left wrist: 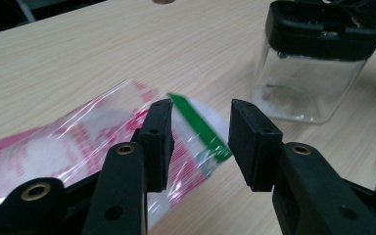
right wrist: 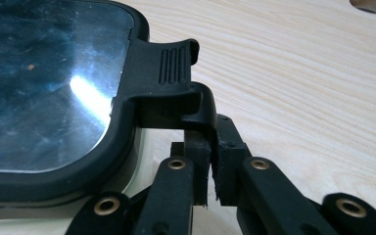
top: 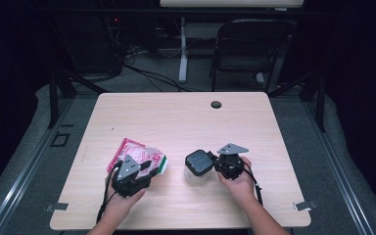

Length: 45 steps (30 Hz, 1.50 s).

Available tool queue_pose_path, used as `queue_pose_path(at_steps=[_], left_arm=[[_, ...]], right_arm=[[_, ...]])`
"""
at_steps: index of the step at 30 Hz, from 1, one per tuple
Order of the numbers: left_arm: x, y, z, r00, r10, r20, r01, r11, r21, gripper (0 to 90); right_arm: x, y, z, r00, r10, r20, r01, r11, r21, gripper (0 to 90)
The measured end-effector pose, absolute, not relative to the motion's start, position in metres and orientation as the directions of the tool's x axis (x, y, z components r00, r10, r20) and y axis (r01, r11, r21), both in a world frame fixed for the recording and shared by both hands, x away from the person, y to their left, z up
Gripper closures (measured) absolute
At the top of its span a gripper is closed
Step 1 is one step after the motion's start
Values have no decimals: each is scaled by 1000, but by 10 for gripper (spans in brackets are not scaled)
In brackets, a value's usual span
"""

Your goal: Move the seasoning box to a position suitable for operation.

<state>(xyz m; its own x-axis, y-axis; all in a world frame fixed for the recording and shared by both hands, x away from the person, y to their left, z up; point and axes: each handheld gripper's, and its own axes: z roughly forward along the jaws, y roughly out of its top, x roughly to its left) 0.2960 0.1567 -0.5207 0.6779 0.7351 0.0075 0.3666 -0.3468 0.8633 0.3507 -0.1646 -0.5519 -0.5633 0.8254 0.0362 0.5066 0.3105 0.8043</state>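
1. Right claw (right wrist: 210, 169) is clenched on the lid latch tab (right wrist: 176, 85) of the clear container (top: 197, 168). The pads pinch the lower lip of the tab, right at the lid's edge.
2. To do this step well, I judge: keep the pinch square on the tab and lever it away from the lid (right wrist: 49, 88) without dragging the container across the bench (top: 186, 117). The bite is shallow, so a twist could slip it off.
3. Left claw (left wrist: 200, 142) is released, jaws standing apart. The green-edged mouth of the red-and-clear plastic bag (left wrist: 78, 147) lies between and just beyond the pads; nothing is pressed.
4. In the high view the bag (top: 137, 156) lies on the near left of the bench, partly under my left claw (top: 144, 166). The container stands near centre-right, just left of my right claw (top: 215, 164), well apart from the bag.
5. Container looks nearly empty; faint white residue at the bottom.
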Motion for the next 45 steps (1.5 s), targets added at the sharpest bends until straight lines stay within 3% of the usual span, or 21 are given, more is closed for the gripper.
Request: queue_pose_path(at_steps=[6, 19, 32, 36, 45], left_arm=[[300, 141, -522, 703, 711, -32, 383, -340, 859, 664], [288, 108, -535, 828, 560, -14, 348, -496, 795, 888], [290, 95, -540, 841, 542, 13, 348, -557, 754, 896], [296, 99, -539, 834, 551, 15, 354, -556, 752, 888], [302, 101, -540, 824, 566, 2, 373, -546, 750, 863]], right_arm=[[340, -157, -552, -571, 820, -24, 490, 365, 792, 866], [313, -147, -553, -539, 839, -73, 503, 390, 772, 865], [299, -146, -559, -489, 871, -52, 530, 344, 775, 831], [294, -149, -554, -538, 843, -4, 531, 343, 775, 724], [284, -164, -536, -634, 773, 20, 520, 407, 751, 640]])
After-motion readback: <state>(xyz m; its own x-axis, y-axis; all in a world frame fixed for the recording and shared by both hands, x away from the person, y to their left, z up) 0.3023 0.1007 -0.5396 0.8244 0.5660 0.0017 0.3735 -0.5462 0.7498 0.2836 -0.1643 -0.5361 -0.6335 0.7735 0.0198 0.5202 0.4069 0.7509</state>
